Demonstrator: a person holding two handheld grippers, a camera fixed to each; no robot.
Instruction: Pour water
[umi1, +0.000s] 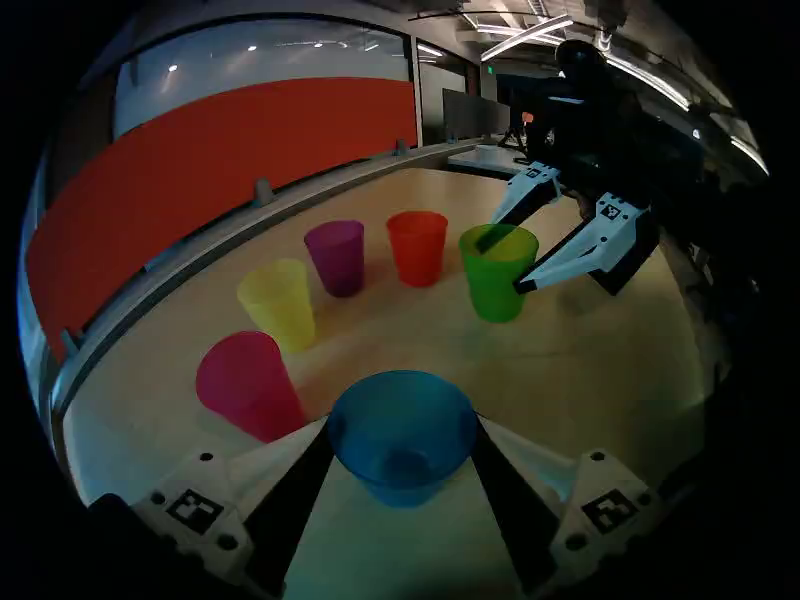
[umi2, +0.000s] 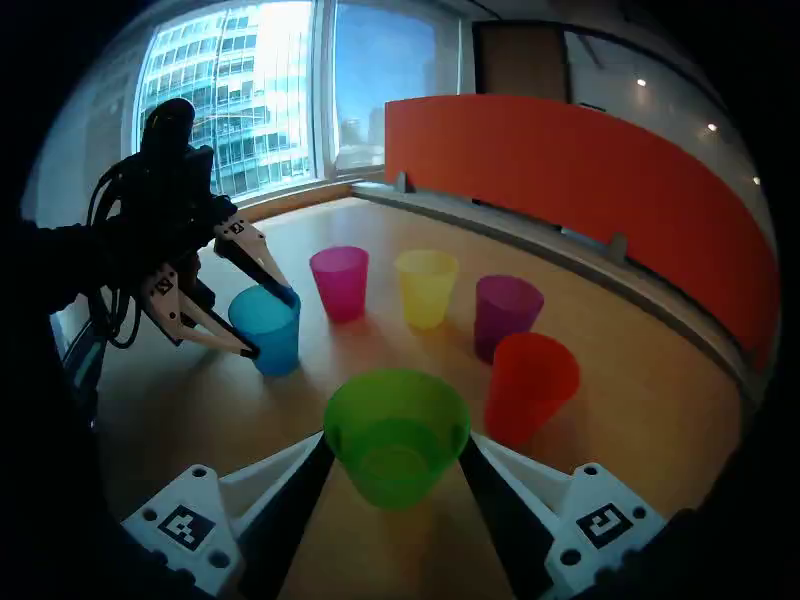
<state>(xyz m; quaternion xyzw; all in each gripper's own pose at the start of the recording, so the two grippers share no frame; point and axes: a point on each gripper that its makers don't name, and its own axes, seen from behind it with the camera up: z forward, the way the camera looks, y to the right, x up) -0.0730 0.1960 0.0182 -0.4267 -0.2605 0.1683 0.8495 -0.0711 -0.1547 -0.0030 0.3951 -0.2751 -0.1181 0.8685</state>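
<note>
Blue cup (umi1: 403, 440) sat pinched between the jaws of our left gripper (umi1: 400, 428), green cup (umi2: 396, 450) in our right gripper (umi2: 395, 438); both upright, so we judged pouring not yet begun.

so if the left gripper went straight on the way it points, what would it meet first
The blue cup, which sits between the fingers of the left gripper. Past it, the orange cup looks closest to that line, though depth is hard to judge.
</note>
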